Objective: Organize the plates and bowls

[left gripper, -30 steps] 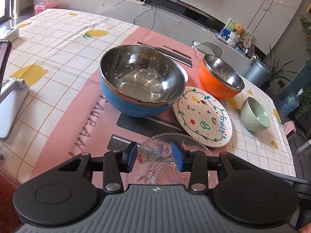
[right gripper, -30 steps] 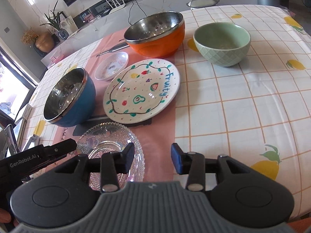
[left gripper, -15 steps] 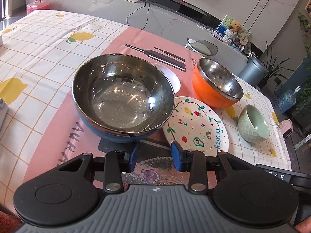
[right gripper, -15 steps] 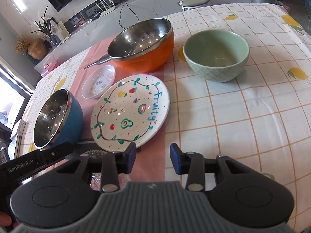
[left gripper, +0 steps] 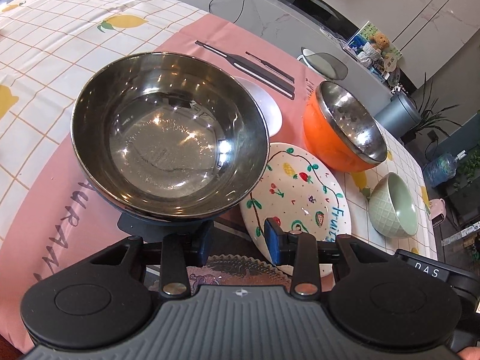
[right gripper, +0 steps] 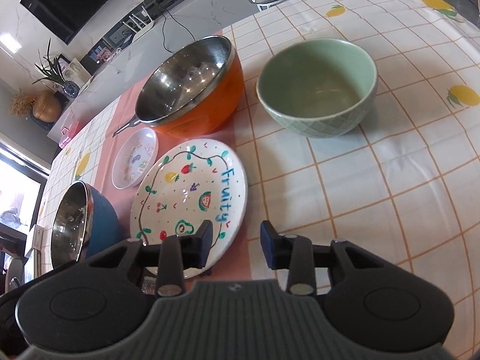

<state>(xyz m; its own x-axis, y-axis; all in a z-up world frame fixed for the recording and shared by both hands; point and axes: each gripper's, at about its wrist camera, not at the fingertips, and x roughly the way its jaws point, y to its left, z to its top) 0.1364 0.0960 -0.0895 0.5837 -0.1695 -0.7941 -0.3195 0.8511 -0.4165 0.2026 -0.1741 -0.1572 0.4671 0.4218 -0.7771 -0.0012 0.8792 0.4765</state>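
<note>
Three bowls on the bench (right gripper: 390,180): one blue bowl (left gripper: 168,138) with a steel lining, one orange bowl (left gripper: 339,138) with a steel lining, one green bowl (right gripper: 318,87). Three plates: one fruit plate (right gripper: 189,198) lettered "Fruity", one small plate (right gripper: 135,157) with little pictures, one glass plate (left gripper: 240,270) with a beaded rim, mostly hidden. Two grippers, one left gripper (left gripper: 238,241) and one right gripper (right gripper: 235,243), each with two blue-tipped fingers (left gripper: 273,243), gaping with nothing between.

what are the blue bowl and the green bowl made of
Blue bowl: likely stainless steel inside, with mirror-like reflections, and a matte blue outer shell of unclear material. Green bowl: probably glazed ceramic, with a soft sheen and embossed lattice outside.
</note>
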